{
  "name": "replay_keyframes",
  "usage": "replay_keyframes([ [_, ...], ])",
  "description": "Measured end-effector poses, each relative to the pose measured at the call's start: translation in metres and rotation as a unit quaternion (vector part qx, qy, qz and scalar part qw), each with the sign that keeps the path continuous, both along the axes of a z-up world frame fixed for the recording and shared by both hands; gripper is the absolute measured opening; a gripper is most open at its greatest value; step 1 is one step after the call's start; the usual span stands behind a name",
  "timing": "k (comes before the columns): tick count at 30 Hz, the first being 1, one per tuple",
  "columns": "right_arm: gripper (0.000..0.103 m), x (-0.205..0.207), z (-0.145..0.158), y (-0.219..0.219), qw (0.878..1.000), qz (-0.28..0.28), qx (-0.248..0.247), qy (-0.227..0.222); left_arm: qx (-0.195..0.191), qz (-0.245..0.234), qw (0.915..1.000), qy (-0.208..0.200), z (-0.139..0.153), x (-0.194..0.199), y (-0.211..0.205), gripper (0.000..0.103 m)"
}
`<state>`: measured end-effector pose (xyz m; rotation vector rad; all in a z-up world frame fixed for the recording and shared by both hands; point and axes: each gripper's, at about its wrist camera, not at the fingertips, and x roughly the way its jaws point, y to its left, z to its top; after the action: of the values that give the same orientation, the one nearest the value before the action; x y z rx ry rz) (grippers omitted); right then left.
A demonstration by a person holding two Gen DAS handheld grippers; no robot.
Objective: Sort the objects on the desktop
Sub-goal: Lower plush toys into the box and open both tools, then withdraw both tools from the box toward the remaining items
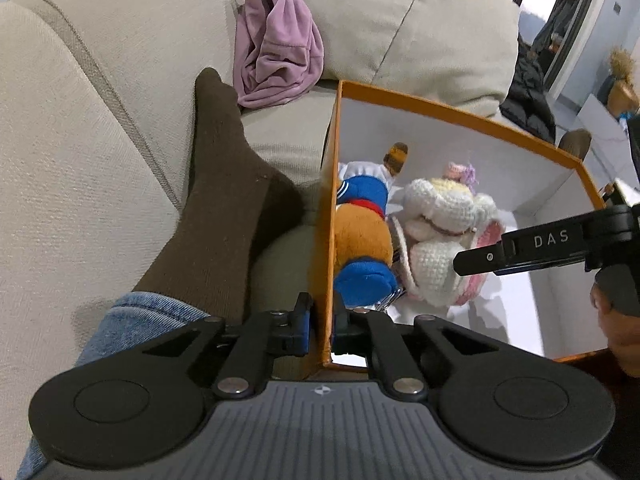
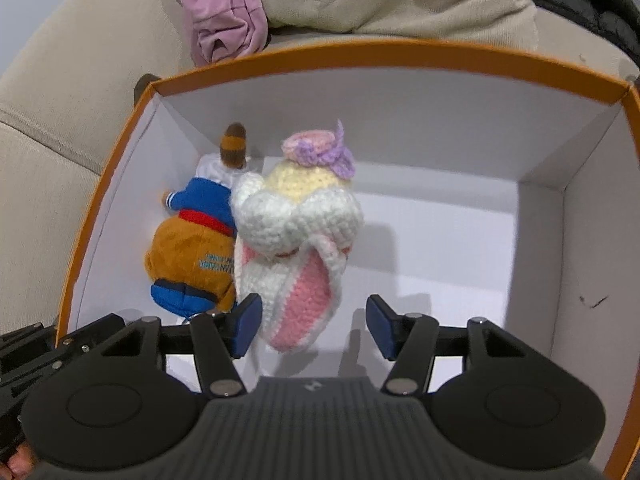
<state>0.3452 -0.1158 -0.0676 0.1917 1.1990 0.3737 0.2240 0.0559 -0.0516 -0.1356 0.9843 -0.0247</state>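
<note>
Clamping orange box (image 1: 326,216) wall, left gripper (image 1: 321,330), right gripper (image 2: 313,326) spread (above crocheted bunny (image 2: 296,236))

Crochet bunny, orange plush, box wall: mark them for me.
crochet bunny (image 2: 296,216), right wrist view, white head
orange plush (image 2: 188,252), right wrist view, orange body
box wall (image 1: 326,240), left wrist view, orange edge

One orange box (image 2: 100,208) is sitting on the sofa. Two soft toys are lying inside it: one crocheted white rabbit (image 2: 296,220) and one brown plush figure in blue clothing (image 2: 196,248). One pink garment (image 2: 224,20) is lying beside the box. Two grippers are showing.
</note>
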Motion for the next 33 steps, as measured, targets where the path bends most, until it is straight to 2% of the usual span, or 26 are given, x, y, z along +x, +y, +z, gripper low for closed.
replay_keyframes([
  [5, 0.06, -0.003, 0.007, 0.001, 1.0, 0.015, 0.004, -0.016, -0.057, 0.012, 0.9982, -0.016, -0.001, 0.004, 0.015, 0.015],
  [9, 0.069, 0.001, 0.012, 0.007, 0.999, 0.029, 0.0, -0.022, -0.06, 0.011, 0.998, -0.018, -0.001, 0.008, 0.016, 0.015],
  [12, 0.071, 0.006, 0.012, 0.015, 0.999, 0.038, -0.012, -0.016, -0.06, 0.01, 0.998, -0.018, -0.002, 0.008, 0.016, 0.015],
  [14, 0.069, 0.01, 0.01, 0.017, 0.999, 0.027, -0.02, -0.015, -0.058, 0.009, 0.9981, -0.018, -0.001, 0.007, 0.016, 0.015],
  [16, 0.051, 0.017, 0.009, 0.021, 0.999, 0.023, -0.034, -0.02, -0.048, 0.005, 0.9986, -0.02, -0.001, 0.007, 0.013, 0.015],
  [17, 0.05, 0.019, 0.01, 0.024, 0.999, 0.028, -0.035, -0.027, -0.045, 0.005, 0.9987, -0.021, -0.001, 0.006, 0.012, 0.015],
  [19, 0.04, 0.023, 0.013, 0.032, 0.997, 0.043, -0.043, -0.042, -0.043, 0.001, 0.9988, -0.022, 0.0, 0.006, 0.011, 0.015],
  [22, 0.039, 0.032, 0.011, 0.042, 0.996, 0.044, -0.055, -0.047, -0.038, 0.001, 0.999, -0.023, 0.0, 0.005, 0.009, 0.015],
  [26, 0.039, 0.045, -0.003, 0.039, 0.999, 0.014, -0.023, -0.024, -0.027, -0.002, 0.9993, -0.025, 0.0, 0.004, 0.006, 0.015],
  [29, 0.039, 0.042, -0.002, 0.035, 1.0, 0.01, -0.013, -0.026, -0.034, 0.001, 0.9991, -0.026, 0.0, 0.004, 0.007, 0.015],
  [33, 0.049, 0.034, 0.003, 0.037, 0.999, 0.016, -0.02, -0.041, -0.045, 0.005, 0.9986, -0.027, 0.0, 0.005, 0.009, 0.015],
])
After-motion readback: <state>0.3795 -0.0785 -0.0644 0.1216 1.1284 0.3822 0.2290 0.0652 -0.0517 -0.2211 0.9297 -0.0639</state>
